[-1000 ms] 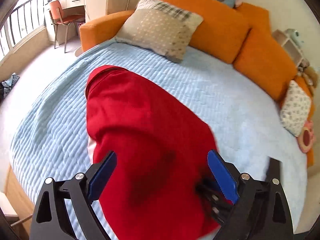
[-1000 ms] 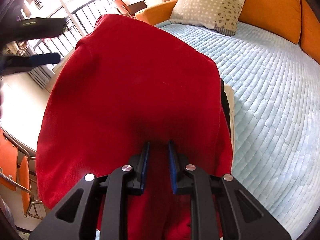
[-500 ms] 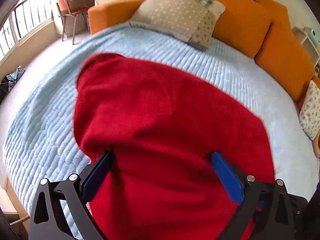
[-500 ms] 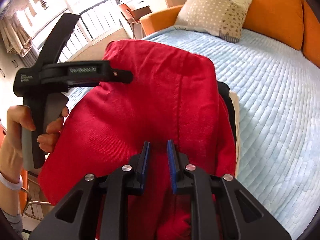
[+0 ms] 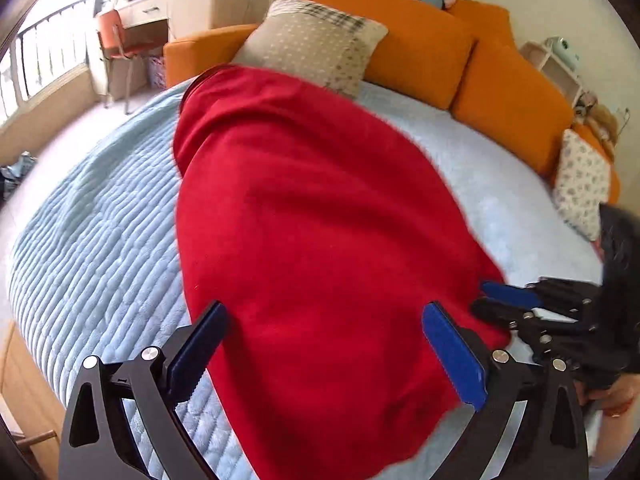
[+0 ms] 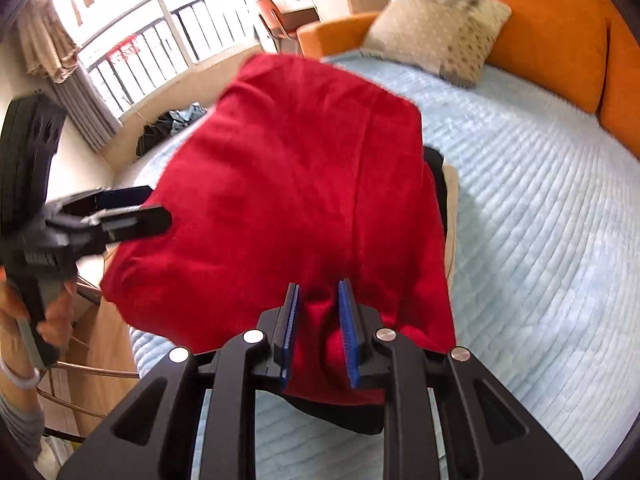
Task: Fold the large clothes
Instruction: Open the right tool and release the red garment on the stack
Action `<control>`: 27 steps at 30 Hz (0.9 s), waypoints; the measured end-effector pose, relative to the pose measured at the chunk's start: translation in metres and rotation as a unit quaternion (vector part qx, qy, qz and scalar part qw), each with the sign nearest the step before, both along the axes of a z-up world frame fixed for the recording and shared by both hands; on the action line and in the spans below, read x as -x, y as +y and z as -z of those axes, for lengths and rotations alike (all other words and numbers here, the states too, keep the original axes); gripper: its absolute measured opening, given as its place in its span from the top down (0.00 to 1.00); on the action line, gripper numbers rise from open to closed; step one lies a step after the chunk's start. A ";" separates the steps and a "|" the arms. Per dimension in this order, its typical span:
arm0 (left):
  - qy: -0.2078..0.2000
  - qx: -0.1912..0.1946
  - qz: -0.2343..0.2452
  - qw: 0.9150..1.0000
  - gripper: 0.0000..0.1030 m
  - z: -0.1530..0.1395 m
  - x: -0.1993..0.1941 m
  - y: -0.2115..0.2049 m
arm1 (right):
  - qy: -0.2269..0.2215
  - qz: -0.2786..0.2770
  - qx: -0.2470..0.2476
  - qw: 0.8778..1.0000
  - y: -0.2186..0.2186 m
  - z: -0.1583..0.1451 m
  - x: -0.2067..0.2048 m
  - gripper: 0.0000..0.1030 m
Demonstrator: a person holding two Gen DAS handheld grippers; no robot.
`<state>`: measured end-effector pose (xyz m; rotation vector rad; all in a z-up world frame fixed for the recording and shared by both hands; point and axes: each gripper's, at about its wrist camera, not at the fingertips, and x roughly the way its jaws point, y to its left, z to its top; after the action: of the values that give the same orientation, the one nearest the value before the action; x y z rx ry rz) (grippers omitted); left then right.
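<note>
A large red garment (image 5: 320, 208) lies spread along the light blue quilted bed (image 5: 100, 248). My left gripper (image 5: 324, 312) stands wide open over its near end, the cloth lying between the blue pads without being pinched. From the right wrist view, the left gripper (image 6: 148, 208) sits at the garment's left edge. My right gripper (image 6: 319, 292) is shut on a bunched fold of the red garment (image 6: 288, 184) at its near end. The right gripper (image 5: 482, 296) also shows at that cloth's right edge. A black and beige piece (image 6: 450, 200) peeks out under the red cloth.
Orange backrest cushions (image 5: 424, 48) and a dotted pillow (image 5: 312, 40) line the far side of the bed. A second pillow (image 5: 580, 184) leans at the right. A railed window (image 6: 160, 48), a chair (image 5: 120, 40) and clothes on the floor (image 6: 176, 120) lie to the left.
My left gripper has dropped from above the garment to its near left edge, jaws still wide. The red cloth has settled flatter on the bed. The right gripper keeps its grip.
</note>
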<state>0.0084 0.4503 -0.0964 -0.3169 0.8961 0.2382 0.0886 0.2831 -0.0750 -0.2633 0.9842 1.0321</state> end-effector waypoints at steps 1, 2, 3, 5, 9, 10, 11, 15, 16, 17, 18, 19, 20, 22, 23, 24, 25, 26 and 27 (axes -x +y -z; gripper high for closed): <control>-0.001 -0.001 -0.001 1.000 0.04 0.005 -0.001 -0.001 | 0.002 0.001 0.003 1.000 0.002 0.005 -0.001 0.81; -0.008 0.001 -0.005 1.000 0.04 0.007 -0.002 -0.003 | 0.003 0.002 0.009 1.000 0.005 0.013 -0.002 0.81; -0.009 -0.002 -0.006 1.000 0.04 0.008 -0.004 -0.003 | 0.002 0.004 0.011 1.000 0.006 0.016 0.000 0.81; -0.003 -0.023 -0.012 1.000 0.03 0.015 -0.008 -0.008 | -0.004 0.009 0.014 1.000 0.009 0.020 0.000 0.81; -0.009 -0.045 -0.031 0.998 0.03 0.012 -0.007 -0.017 | -0.021 0.017 0.014 1.000 0.009 0.018 0.006 0.80; -0.010 -0.046 -0.039 0.998 0.03 0.011 -0.006 -0.017 | -0.032 0.021 0.010 0.999 0.008 0.016 0.010 0.78; -0.009 -0.049 -0.047 0.998 0.03 0.010 -0.006 -0.020 | -0.044 0.022 0.013 0.999 0.008 0.015 0.013 0.77; -0.007 -0.059 -0.073 0.996 0.03 0.008 -0.004 -0.023 | -0.100 0.048 0.017 0.994 0.004 0.008 0.029 0.39; -0.005 -0.061 -0.079 0.995 0.03 0.006 -0.002 -0.025 | -0.107 0.058 0.015 0.992 0.002 0.004 0.032 0.04; -0.003 -0.063 -0.084 0.994 0.03 0.005 0.002 -0.026 | -0.110 0.067 0.012 0.992 0.000 0.002 0.033 0.04; -0.005 -0.065 -0.092 0.994 0.03 0.001 0.005 -0.028 | -0.107 0.069 -0.001 0.992 -0.005 -0.002 0.036 0.05; -0.008 -0.071 -0.098 0.993 0.03 -0.001 0.008 -0.030 | -0.100 0.072 -0.010 0.992 -0.008 -0.005 0.038 0.05; -0.013 -0.084 -0.102 0.991 0.03 -0.006 0.010 -0.034 | -0.099 0.076 -0.012 0.992 -0.010 -0.007 0.039 0.05; -0.015 -0.117 -0.109 0.987 0.03 -0.012 0.017 -0.045 | -0.096 0.082 -0.017 0.992 -0.015 -0.013 0.040 0.05; -0.018 -0.127 -0.110 0.986 0.03 -0.015 0.018 -0.049 | -0.093 0.084 -0.021 0.992 -0.017 -0.015 0.041 0.05; -0.023 -0.138 -0.109 0.984 0.03 -0.019 0.020 -0.055 | -0.090 0.084 -0.023 0.992 -0.019 -0.017 0.041 0.05; -0.029 -0.145 -0.111 0.983 0.03 -0.022 0.022 -0.059 | -0.086 0.084 -0.026 0.992 -0.020 -0.018 0.042 0.05; -0.036 -0.151 -0.113 0.981 0.03 -0.026 0.025 -0.062 | -0.086 0.085 -0.030 0.992 -0.022 -0.021 0.043 0.05; -0.040 -0.154 -0.114 0.981 0.03 -0.029 0.026 -0.065 | -0.092 0.090 -0.031 0.991 -0.023 -0.022 0.047 0.05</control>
<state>-0.0176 0.3858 -0.0675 -0.1382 0.7295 0.5666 0.0414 0.2603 -0.0527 -0.2099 0.7916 0.8558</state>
